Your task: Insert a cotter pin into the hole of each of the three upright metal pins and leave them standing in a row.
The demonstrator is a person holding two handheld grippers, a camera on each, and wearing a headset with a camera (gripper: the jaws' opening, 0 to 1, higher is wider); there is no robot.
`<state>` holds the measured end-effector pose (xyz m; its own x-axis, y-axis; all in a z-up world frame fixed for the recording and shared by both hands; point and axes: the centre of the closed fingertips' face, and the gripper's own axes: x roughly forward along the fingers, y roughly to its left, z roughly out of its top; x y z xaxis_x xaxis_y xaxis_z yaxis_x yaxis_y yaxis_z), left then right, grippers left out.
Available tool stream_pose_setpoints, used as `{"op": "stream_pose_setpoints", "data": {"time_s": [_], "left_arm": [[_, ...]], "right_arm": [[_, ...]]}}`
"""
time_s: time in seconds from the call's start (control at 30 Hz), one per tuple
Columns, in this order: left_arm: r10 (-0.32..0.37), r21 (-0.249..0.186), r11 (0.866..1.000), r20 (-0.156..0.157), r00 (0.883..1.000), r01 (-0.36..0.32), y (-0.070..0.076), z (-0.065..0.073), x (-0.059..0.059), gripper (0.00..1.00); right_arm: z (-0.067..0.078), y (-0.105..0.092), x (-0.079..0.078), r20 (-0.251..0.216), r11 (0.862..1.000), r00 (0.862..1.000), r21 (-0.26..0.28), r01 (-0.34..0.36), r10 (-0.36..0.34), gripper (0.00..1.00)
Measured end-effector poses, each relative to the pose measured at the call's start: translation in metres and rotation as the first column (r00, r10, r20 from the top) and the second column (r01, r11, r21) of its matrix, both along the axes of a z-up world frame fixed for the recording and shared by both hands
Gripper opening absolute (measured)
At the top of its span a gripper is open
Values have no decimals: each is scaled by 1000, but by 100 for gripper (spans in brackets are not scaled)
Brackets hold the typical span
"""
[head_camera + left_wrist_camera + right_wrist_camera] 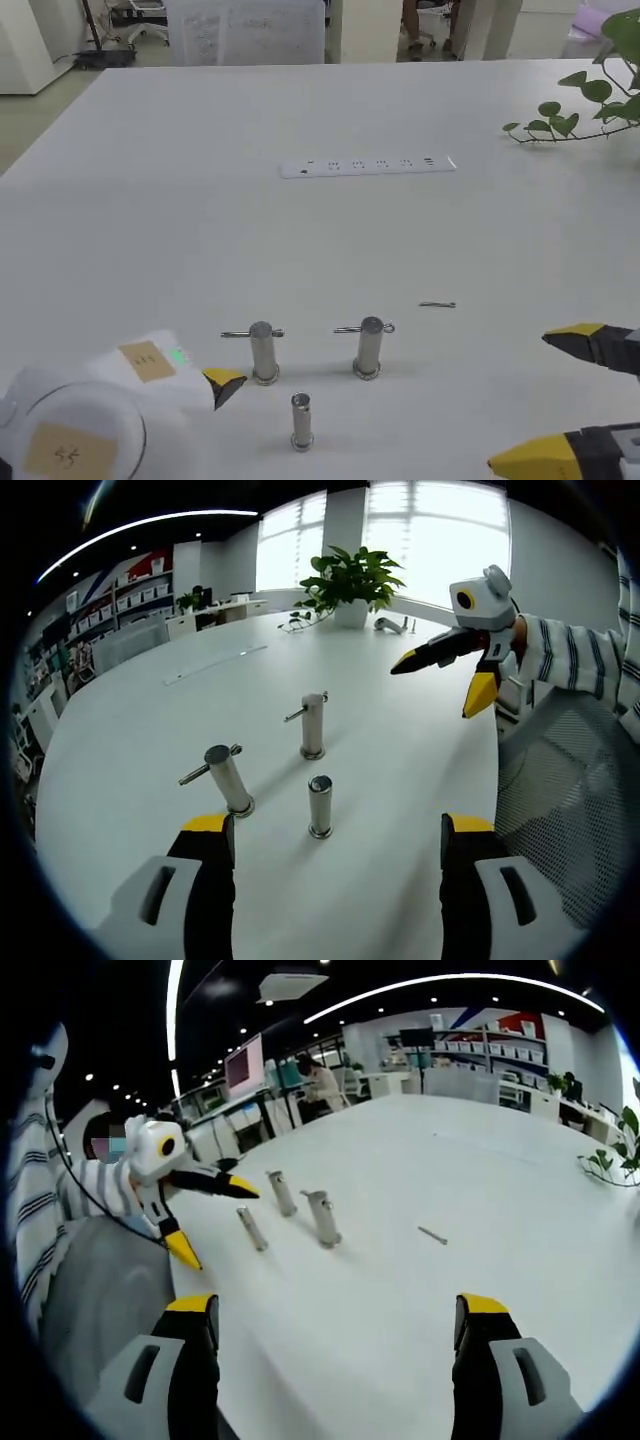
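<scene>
Three upright metal pins stand on the white table [150, 250]. The back-left pin [263, 352] and the back-right pin [369, 348] each have a cotter pin through the top hole. In front of them, between the two, stands a bare pin [301, 420]. A loose cotter pin [437, 304] lies flat to the right of the pins. My left gripper [335, 822] is open, with the bare pin [320, 805] just ahead of its jaws. My right gripper [520, 400] is open at the right, apart from the loose cotter pin [432, 1234].
A white power strip [368, 166] lies across the middle of the table. Leafy plant branches [590, 100] reach in at the far right. Chairs and shelving stand beyond the table's far edge.
</scene>
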<state>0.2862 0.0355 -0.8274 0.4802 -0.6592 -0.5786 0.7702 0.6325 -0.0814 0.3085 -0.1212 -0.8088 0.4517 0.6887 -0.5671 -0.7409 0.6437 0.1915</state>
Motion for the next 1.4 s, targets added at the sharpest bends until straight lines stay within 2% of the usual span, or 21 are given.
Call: {"op": "stream_pose_setpoints", "data": {"time_s": [0.13, 0.2, 0.23, 0.27, 0.3, 0.37, 0.43, 0.5, 0.53, 0.63, 0.67, 0.8, 0.93, 1.1, 1.23, 1.33, 1.4], "left_arm": [[-24, 22, 999, -18, 1000, 25, 5, -3, -8, 95], [-23, 18, 1000, -29, 999, 24, 9, -3, -10, 98], [-10, -2, 1000, -62, 998, 10, 11, -3, -13, 100], [3, -16, 1000, -82, 997, -4, 13, -3, -14, 99], [5, -20, 1000, -83, 996, -7, 15, -2, -13, 99], [4, -32, 999, -63, 998, -6, 20, 3, -12, 99], [4, -40, 999, -69, 998, -7, 25, 6, -13, 99], [4, -44, 999, -63, 998, -6, 29, 9, -12, 99], [6, -51, 999, -68, 998, -10, 32, 10, -11, 99], [1, -91, 996, -83, 997, -9, 34, 15, -14, 99], [-6, -92, 996, -82, 997, -2, 35, 16, -16, 100], [-21, -51, 999, -72, 997, 17, 42, 14, -18, 99], [-7, -74, 997, -84, 996, 0, 46, 12, -16, 99], [-12, -59, 998, -89, 996, 7, 49, 7, -19, 99], [-12, -70, 998, -94, 995, 6, 49, 8, -20, 99], [0, -97, 995, -96, 995, -9, 48, 12, -19, 100], [-2, -89, 996, -93, 996, -6, 49, 11, -18, 99]], "right_arm": [[1, -2, 4, 5, 1000, 1000, -17, -5, 5, 99], [1, -3, 5, 6, 1000, 1000, -21, -6, 6, 99], [1, -3, 6, 6, 1000, 1000, -23, -8, 8, 99], [1, -3, 6, 6, 1000, 1000, -25, -10, 10, 99], [1, -3, 6, 6, 1000, 1000, -28, -13, 13, 99], [1, -4, 6, 5, 999, 1000, -34, -16, 17, 99], [0, -4, 5, 4, 999, 1000, -44, -22, 22, 99], [0, -6, 7, 12, 998, 1000, -57, -16, 17, 98], [2, -8, 10, 27, 998, 1000, -62, -10, 11, 97], [5, -11, 12, 27, 998, 1000, -56, -2, 3, 97], [6, -12, 13, 31, 998, 1000, -60, -1, 3, 96], [8, -17, 16, 34, 996, 999, -84, -8, 11, 96], [9, -23, 21, 33, 993, 999, -115, -20, 24, 96], [10, -27, 30, 33, 987, 998, -156, -47, 53, 96], [12, -28, 40, 35, 979, 996, -191, -78, 86, 96], [13, -27, 47, 33, 971, 993, -214, -107, 117, 96], [12, -25, 51, 31, 962, 989, -237, -132, 144, 95]]}}
